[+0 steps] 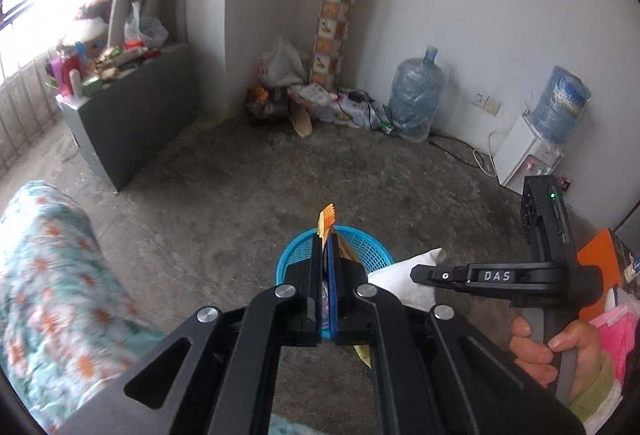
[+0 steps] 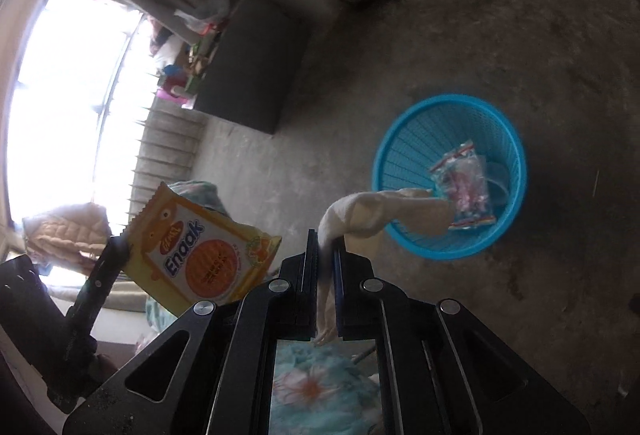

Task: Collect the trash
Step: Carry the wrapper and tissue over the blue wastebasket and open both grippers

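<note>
My left gripper (image 1: pixel 325 241) is shut on an orange "Enaak" snack packet (image 1: pixel 327 219), seen edge-on and sticking up past the fingertips. It hangs over the near rim of a blue mesh basket (image 1: pixel 292 255) on the concrete floor. In the right wrist view the same packet (image 2: pixel 208 255) shows flat, held by the left gripper (image 2: pixel 118 247). My right gripper (image 2: pixel 326 239) is shut on a cream-white cloth-like scrap (image 2: pixel 360 211) that droops over the basket's rim (image 2: pixel 400 123). A clear packet with coloured contents (image 2: pixel 464 187) lies inside. From the left, the right gripper (image 1: pixel 415 271) and scrap (image 1: pixel 400 287) sit beside the basket.
A floral blanket (image 1: pixel 52 275) lies at the left. A dark cabinet (image 1: pixel 132 115) with clutter on top stands by the window. Bags, boxes and cables (image 1: pixel 320 99) fill the corner, beside a water jug (image 1: pixel 416 95) and a dispenser (image 1: pixel 528 155). An orange box (image 1: pixel 600 267) is at the right.
</note>
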Demonstrator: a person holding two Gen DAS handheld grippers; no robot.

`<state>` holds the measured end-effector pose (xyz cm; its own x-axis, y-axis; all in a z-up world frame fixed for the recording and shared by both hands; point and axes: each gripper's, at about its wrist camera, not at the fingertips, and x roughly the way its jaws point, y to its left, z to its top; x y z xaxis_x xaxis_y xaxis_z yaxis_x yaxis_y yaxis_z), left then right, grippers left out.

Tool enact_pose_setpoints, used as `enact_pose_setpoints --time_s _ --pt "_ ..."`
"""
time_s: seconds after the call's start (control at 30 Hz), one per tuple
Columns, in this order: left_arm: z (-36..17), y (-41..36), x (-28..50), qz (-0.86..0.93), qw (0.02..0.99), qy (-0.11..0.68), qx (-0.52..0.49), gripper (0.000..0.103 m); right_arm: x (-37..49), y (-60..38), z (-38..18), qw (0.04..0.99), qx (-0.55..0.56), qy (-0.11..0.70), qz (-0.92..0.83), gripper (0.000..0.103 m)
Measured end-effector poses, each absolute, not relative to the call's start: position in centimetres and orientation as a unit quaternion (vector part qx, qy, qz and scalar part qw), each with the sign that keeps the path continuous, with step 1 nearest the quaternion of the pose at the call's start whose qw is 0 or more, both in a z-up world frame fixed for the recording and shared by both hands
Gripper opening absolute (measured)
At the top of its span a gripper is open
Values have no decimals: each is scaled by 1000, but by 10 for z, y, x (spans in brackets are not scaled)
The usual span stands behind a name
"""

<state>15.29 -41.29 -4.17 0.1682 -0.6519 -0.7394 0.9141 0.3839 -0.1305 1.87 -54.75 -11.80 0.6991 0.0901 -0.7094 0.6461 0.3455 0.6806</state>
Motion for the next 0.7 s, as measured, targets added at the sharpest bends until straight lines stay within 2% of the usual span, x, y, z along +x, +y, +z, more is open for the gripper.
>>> enact_pose_setpoints --time_s 0.03,0.1,0.13,0.17,0.2,0.23,0.3,0.4,0.6,0.7 --pt "-51 -424 155 -528 740 378 177 2 18 -553 -127 741 544 343 -193 8" --pt "-70 -446 160 -533 730 390 176 2 21 -568 -149 728 551 352 -208 15" --pt "-81 -457 163 -533 724 400 180 8 21 -574 -161 720 557 355 -212 31" --pt "-94 -468 165 -527 719 412 190 25 20 -583 -177 707 567 358 -225 44" --pt "-109 -478 168 -512 718 425 204 34 19 -588 -190 695 572 363 -241 64" --pt "-118 -484 169 -501 719 431 215 40 17 -594 -206 681 578 369 -259 65" --pt "-132 -488 171 -482 720 439 237 40 9 -599 -232 644 614 373 -263 65" --pt "-127 -481 171 -490 720 441 217 40 -9 -594 -245 617 645 362 -269 65" --pt "-84 -455 160 -501 730 411 217 45 -30 -573 -214 647 631 330 -270 67" --pt "-52 -430 149 -507 741 389 206 52 -35 -557 -183 674 614 311 -267 71"
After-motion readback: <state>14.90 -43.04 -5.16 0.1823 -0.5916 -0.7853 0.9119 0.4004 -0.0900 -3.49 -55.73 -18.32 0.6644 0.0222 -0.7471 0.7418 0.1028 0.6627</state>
